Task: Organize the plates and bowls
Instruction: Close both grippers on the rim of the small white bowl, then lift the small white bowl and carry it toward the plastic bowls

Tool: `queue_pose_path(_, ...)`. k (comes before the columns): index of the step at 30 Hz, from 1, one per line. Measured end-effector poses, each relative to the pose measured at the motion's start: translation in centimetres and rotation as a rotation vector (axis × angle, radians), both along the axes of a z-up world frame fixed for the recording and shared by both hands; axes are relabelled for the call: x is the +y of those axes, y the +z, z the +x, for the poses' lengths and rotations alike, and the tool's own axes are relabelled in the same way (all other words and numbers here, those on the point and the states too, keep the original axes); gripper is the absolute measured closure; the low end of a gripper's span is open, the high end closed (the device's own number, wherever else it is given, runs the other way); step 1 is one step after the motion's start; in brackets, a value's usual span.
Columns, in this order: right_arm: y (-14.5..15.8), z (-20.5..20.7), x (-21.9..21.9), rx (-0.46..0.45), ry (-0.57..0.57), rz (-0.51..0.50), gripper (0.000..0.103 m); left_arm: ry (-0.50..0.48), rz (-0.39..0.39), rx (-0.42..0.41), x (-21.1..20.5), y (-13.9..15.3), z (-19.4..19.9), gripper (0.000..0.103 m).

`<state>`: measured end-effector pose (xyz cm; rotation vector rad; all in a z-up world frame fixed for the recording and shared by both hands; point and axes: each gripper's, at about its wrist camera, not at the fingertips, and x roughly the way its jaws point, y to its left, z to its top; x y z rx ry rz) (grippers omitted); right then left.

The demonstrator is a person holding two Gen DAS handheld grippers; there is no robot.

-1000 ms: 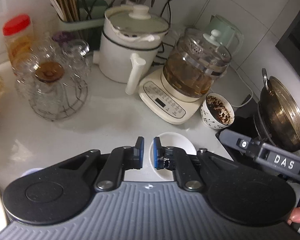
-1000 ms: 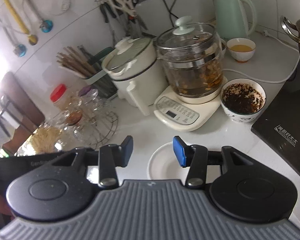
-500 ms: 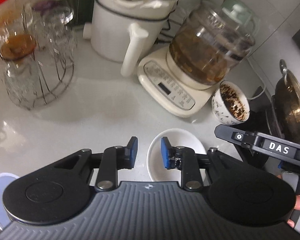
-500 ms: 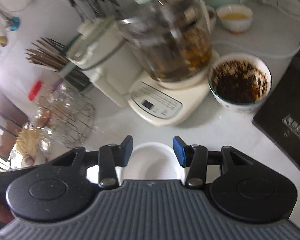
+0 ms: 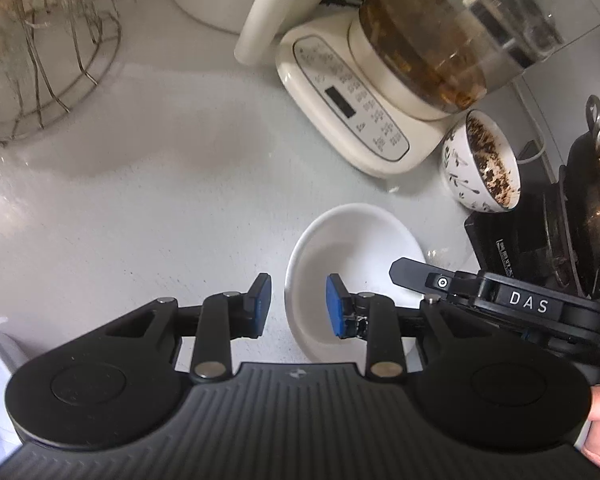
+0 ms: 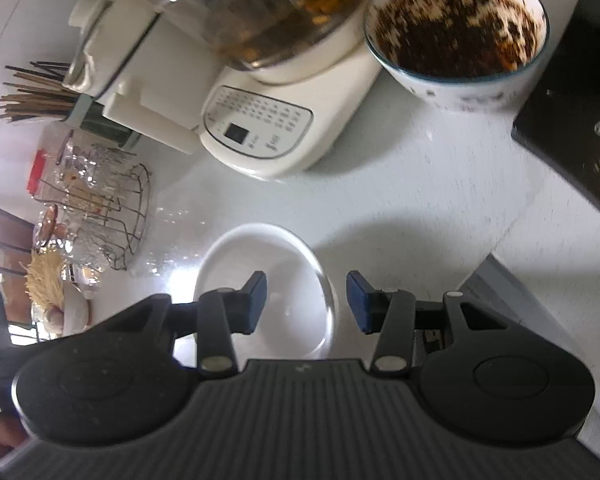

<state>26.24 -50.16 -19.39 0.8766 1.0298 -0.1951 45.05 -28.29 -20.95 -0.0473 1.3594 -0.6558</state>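
You are only starting: the white dish (image 5: 352, 248) is sitting ungrasped just before the kettle base (image 5: 352, 100). Your left gripper (image 5: 299, 306) is opening around its rim; your right gripper (image 6: 307, 300) is hanging half-open, empty.

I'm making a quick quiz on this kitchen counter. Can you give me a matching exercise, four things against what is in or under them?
Things:
1. white dish
2. patterned bowl
3. glass kettle
4. wire rack

States:
A. holds brownish liquid
B. holds glassware
C. empty
D. dark residue inside

Pairs: 1-C, 2-D, 3-A, 4-B
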Motion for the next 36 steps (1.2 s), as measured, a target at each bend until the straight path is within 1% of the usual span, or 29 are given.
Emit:
queue_pose_path(1,0.0,-0.1,0.0,-0.006,-0.002,0.004,0.057,-0.005,0.002,0.006,-0.1,-0.3,0.0,0.068)
queue_pose_path(2,0.0,-0.2,0.0,-0.007,-0.003,0.002,0.063,-0.008,0.001,0.015,-0.2,-0.5,0.1,0.069)
queue_pose_path(3,0.0,-0.1,0.1,0.001,-0.003,-0.006,0.066,-0.009,0.0,0.024,-0.3,-0.8,0.1,0.069)
queue_pose_path(4,-0.2,0.0,0.2,0.008,-0.002,-0.008,0.067,-0.006,0.002,0.03,-0.3,-0.9,0.1,0.069)
queue_pose_path(6,-0.5,0.0,0.1,0.017,-0.001,0.01,0.074,-0.001,0.003,0.035,-0.4,-1.2,0.2,0.069)
queue_pose_path(8,-0.7,-0.1,0.1,0.024,-0.001,0.011,0.077,0.01,0.001,0.041,-0.3,-1.5,0.2,0.069)
queue_pose_path(10,-0.7,0.0,0.2,0.028,0.003,0.002,0.081,0.025,-0.002,0.044,0.0,-1.7,0.2,0.072)
queue_pose_path(12,-0.7,-0.1,0.2,0.029,0.009,-0.01,0.088,0.038,-0.02,0.043,0.3,-1.6,0.1,0.09)
queue_pose_path(14,-0.5,-0.1,0.3,0.026,0.016,-0.026,0.091,0.05,-0.016,0.037,0.6,-1.6,0.0,0.095)
queue_pose_path(15,-0.5,-0.2,0.2,0.023,0.013,-0.026,0.093,0.054,-0.017,0.031,0.7,-1.6,0.0,0.096)
queue_pose_path(18,-0.5,-0.4,0.2,0.02,0.015,-0.025,0.094,0.064,-0.034,0.036,1.1,-1.6,-0.2,0.097)
queue_pose_path(22,-0.1,-0.4,0.4,0.01,0.028,-0.044,0.094,0.057,-0.042,0.034,1.4,-1.3,-0.5,0.097)
queue_pose_path(26,0.4,-0.9,0.6,-0.003,0.03,-0.042,0.094,0.058,-0.048,0.03,1.8,-0.8,-0.8,0.097)
queue_pose_path(28,1.0,-1.1,0.7,-0.018,0.026,-0.037,0.094,0.062,-0.049,0.03,2.0,-0.2,-1.1,0.097)
queue_pose_path(32,2.8,-1.5,1.2,-0.05,0.041,-0.058,0.093,0.071,-0.059,0.024,2.7,1.5,-1.6,0.097)
queue_pose_path(36,4.2,-1.3,1.9,-0.07,0.069,-0.065,0.093,0.078,-0.056,-0.01,3.4,3.5,-2.0,0.097)
